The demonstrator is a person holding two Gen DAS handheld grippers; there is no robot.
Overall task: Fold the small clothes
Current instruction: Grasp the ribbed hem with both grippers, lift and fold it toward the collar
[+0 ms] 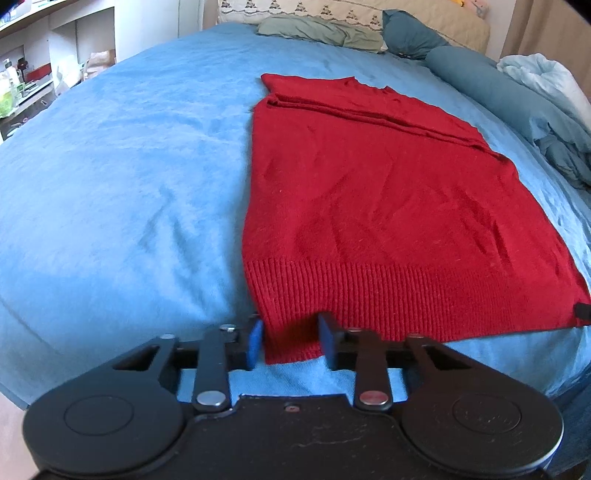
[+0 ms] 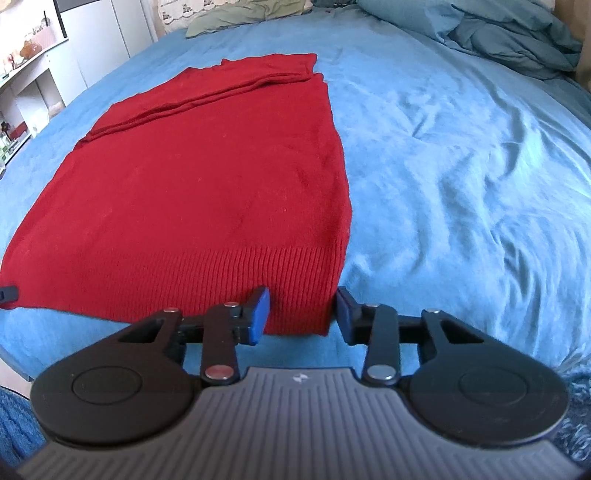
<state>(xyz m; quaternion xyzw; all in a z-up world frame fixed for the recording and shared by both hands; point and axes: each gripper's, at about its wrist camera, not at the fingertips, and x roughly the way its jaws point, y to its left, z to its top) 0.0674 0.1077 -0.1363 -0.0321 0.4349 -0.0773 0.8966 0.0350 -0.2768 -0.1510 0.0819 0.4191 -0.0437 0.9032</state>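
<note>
A red knit sweater lies flat on the blue bedsheet, sleeves folded in across its far part, ribbed hem nearest me. My left gripper is open, its blue pads on either side of the hem's near left corner. In the right wrist view the sweater fills the left half. My right gripper is open, its pads on either side of the hem's near right corner. The right gripper's tip shows at the hem's far corner in the left wrist view, and the left's tip shows in the right wrist view.
Pillows and a rumpled blue duvet lie at the head and right side of the bed. White shelves with small items stand to the left. The bed's near edge runs just under both grippers.
</note>
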